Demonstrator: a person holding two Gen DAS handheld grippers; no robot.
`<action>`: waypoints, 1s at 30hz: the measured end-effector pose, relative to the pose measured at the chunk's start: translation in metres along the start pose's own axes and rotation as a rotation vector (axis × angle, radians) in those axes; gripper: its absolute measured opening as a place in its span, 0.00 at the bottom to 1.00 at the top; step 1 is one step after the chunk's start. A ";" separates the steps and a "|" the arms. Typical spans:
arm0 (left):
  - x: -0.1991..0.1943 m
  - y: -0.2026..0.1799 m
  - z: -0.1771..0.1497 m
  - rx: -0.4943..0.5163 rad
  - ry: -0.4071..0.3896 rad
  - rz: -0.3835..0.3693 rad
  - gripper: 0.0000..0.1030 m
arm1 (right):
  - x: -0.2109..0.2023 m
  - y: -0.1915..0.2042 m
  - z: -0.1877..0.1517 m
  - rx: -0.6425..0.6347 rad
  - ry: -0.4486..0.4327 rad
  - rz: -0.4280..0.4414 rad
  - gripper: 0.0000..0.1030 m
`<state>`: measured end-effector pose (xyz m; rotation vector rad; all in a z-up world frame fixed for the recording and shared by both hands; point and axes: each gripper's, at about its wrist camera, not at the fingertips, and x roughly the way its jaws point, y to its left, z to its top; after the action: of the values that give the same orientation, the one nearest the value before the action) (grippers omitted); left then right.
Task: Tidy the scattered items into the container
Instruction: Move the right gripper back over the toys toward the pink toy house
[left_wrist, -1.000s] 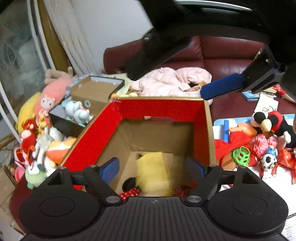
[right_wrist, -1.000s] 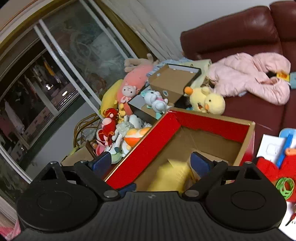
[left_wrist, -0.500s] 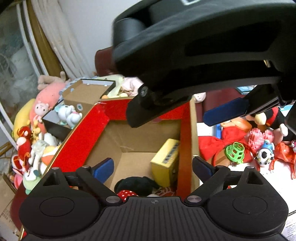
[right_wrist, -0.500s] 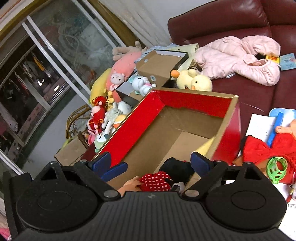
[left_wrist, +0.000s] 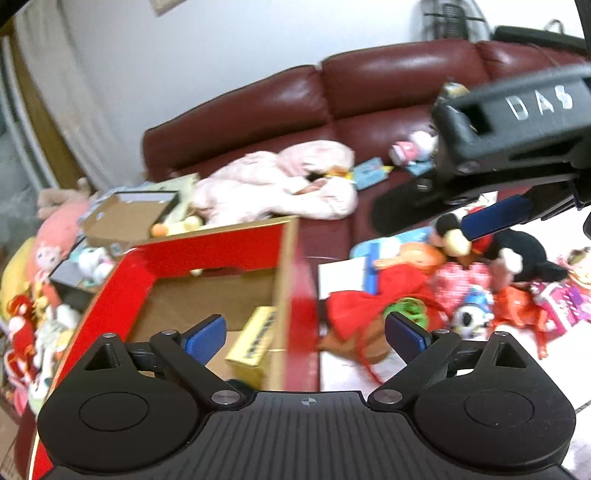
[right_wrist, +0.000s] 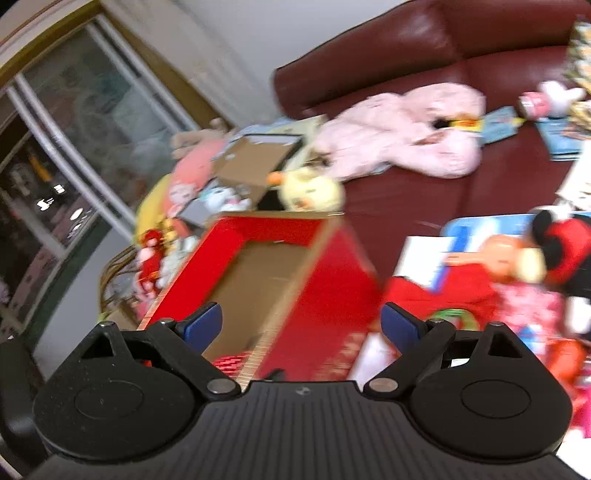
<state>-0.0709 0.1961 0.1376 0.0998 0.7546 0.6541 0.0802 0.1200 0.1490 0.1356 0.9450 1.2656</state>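
Box (left_wrist: 207, 254) holds a yellow pack (left_wrist: 255, 341); both grippers (left_wrist: 306, 332) (right_wrist: 301, 325) wide apart, empty. Risk: blurry, cluttered toys (left_wrist: 461, 291) near right wall, bad pick w/ tangling.

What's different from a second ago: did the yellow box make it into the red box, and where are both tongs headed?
Yes. The yellow box, a blur falling a second ago, now rests inside the red box. Both views have swung from over the red box toward the toy pile beside it, near the Mickey plush. The left tongs have just been opening, with nothing between them; the right tongs stay open and empty. The sofa clutter is unchanged.
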 end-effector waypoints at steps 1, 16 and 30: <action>0.001 -0.009 0.000 0.011 0.003 -0.013 0.96 | -0.006 -0.013 -0.003 0.012 -0.005 -0.028 0.93; 0.055 -0.108 -0.030 0.126 0.140 -0.165 0.96 | -0.060 -0.189 -0.075 0.413 -0.012 -0.320 0.93; 0.085 -0.161 -0.045 0.168 0.202 -0.290 0.96 | -0.035 -0.214 -0.071 0.425 0.018 -0.308 0.93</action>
<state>0.0281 0.1103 0.0032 0.0767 0.9973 0.3262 0.1930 -0.0125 0.0006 0.2986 1.1916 0.7736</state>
